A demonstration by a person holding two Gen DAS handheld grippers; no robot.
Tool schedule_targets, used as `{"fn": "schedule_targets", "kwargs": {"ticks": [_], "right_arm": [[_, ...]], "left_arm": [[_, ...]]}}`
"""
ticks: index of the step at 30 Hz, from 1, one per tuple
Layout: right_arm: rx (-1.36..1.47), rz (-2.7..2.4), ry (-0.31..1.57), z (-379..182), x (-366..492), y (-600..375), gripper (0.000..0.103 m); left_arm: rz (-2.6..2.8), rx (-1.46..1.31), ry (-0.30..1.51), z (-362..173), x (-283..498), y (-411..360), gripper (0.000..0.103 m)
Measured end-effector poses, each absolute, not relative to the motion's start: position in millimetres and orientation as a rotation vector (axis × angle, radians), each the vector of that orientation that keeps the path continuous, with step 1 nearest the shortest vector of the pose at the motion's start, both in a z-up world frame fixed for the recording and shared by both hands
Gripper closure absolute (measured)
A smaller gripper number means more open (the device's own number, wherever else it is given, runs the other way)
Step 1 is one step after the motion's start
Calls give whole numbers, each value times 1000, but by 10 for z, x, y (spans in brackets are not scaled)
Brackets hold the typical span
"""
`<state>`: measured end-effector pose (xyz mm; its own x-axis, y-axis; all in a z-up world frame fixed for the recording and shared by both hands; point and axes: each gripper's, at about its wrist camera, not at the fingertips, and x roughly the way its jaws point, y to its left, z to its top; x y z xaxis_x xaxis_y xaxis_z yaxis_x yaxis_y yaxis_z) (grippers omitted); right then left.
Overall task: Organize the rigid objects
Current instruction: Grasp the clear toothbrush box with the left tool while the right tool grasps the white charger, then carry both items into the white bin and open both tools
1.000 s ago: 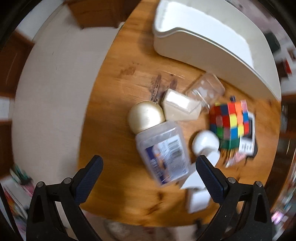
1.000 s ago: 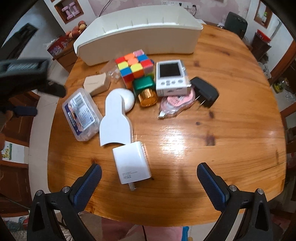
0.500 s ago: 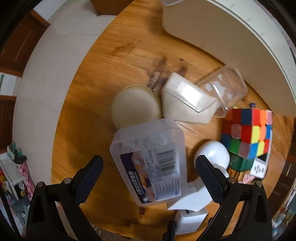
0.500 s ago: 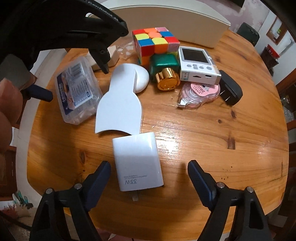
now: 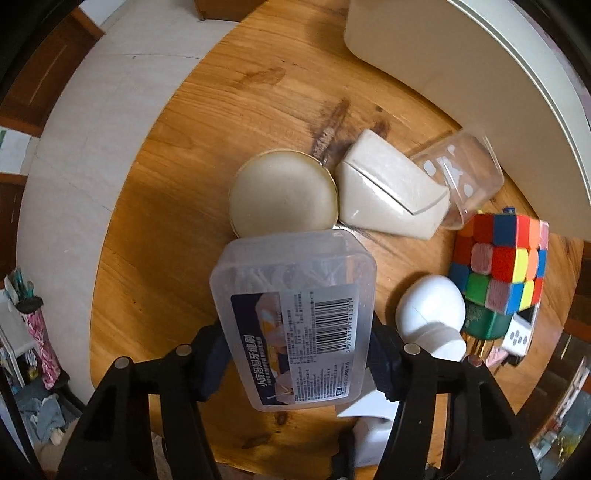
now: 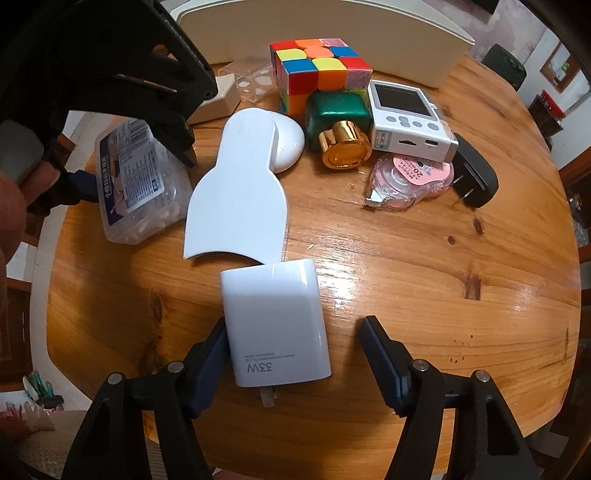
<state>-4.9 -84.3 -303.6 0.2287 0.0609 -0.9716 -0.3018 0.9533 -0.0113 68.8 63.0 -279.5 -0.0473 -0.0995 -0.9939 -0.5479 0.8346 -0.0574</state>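
A clear plastic box (image 5: 295, 314) with a barcode label lies on the round wooden table (image 5: 221, 110). My left gripper (image 5: 297, 363) points straight down over it; its jaws are closing and both pads press the box's sides. The right wrist view shows that gripper (image 6: 131, 166) and box (image 6: 136, 184) at the left edge. A white 33W charger (image 6: 273, 325) lies between my right gripper's (image 6: 295, 363) closing jaws. Its left pad touches the charger, and a gap remains on the right.
A long white bin (image 6: 369, 29) stands at the table's back. In front lie a colour cube (image 6: 317, 70), a green bottle with gold cap (image 6: 340, 122), a small screen device (image 6: 406, 114), pink tape (image 6: 406, 181), a black plug (image 6: 476, 177), a round cream compact (image 5: 282, 195) and a cream case (image 5: 388, 192).
Both grippers have come down toward the table and narrowed their jaws. The left has closed onto the clear box; the right now straddles the white charger.
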Motion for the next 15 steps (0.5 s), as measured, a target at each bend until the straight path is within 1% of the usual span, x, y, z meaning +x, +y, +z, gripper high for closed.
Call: {"fn": "schedule_targets", "kwargs": {"ticks": [1, 2, 4, 9, 15], "right_arm": [[-219, 263, 1311, -3041, -36, -837, 49], [-224, 277, 1300, -3029, -36, -818, 56], [-229, 280, 1304, -3023, -16, -786, 56], [-141, 278, 1353, -3022, 105, -899, 56], [-91, 240, 1370, -2790, 241, -1082, 56]], "left_arm": [[373, -525, 1606, -2815, 667, 649, 37], [361, -527, 1612, -2813, 659, 676, 37], [340, -518, 1627, -2788, 632, 742, 37], [252, -481, 1620, -2479, 642, 773, 37], [103, -421, 1533, -1938, 733, 853, 37]]}}
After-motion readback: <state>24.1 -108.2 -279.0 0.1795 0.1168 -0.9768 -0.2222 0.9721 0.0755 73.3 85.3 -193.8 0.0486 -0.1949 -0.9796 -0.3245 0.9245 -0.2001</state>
